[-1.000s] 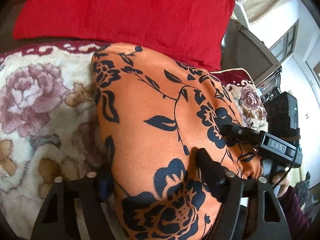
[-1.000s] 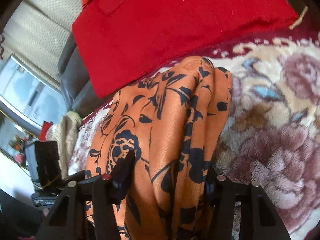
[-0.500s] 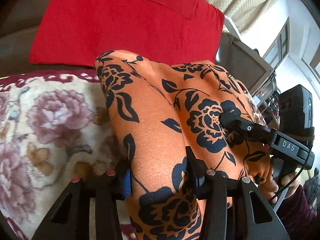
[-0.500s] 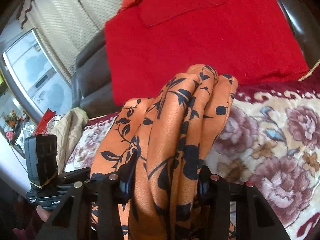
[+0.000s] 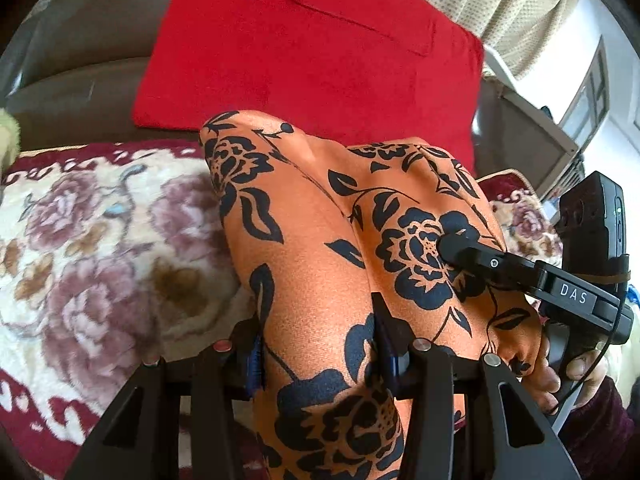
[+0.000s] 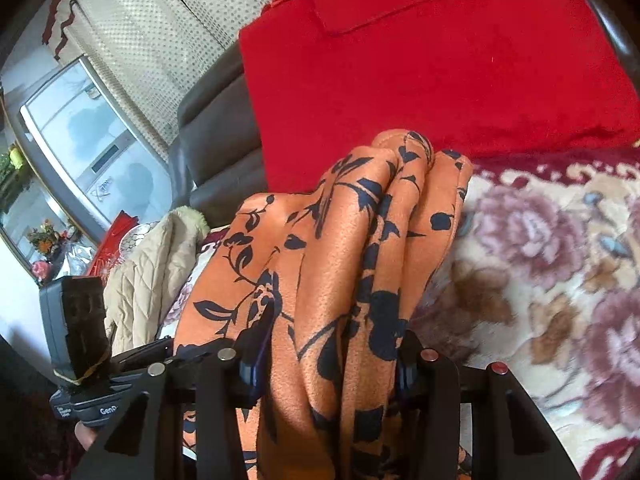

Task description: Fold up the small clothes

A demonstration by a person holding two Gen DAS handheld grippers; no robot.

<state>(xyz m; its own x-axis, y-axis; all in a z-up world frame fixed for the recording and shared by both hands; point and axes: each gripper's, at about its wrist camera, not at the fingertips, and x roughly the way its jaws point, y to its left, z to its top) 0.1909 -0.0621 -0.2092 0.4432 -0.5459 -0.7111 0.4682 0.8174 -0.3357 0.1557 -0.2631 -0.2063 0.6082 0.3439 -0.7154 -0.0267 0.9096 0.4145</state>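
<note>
An orange garment with black flowers (image 5: 320, 240) is held up between both grippers above a floral blanket (image 5: 100, 240). My left gripper (image 5: 320, 344) is shut on a bunched edge of it. My right gripper (image 6: 332, 344) is shut on another bunched edge, seen as several folds (image 6: 380, 240). The right gripper also shows in the left wrist view (image 5: 500, 268), clamped on the cloth. The left gripper's body shows at the left of the right wrist view (image 6: 80, 344).
A red cushion (image 5: 312, 48) leans on the dark sofa back (image 5: 72, 60) behind the garment. A beige quilted garment (image 6: 148, 272) lies at the left in the right wrist view. A window (image 6: 80, 132) and curtains (image 6: 160, 32) are beyond.
Both grippers have lifted and tilted up with the garment. The cloth has bunched tighter between them, and more of the cushion and sofa back has come into view.
</note>
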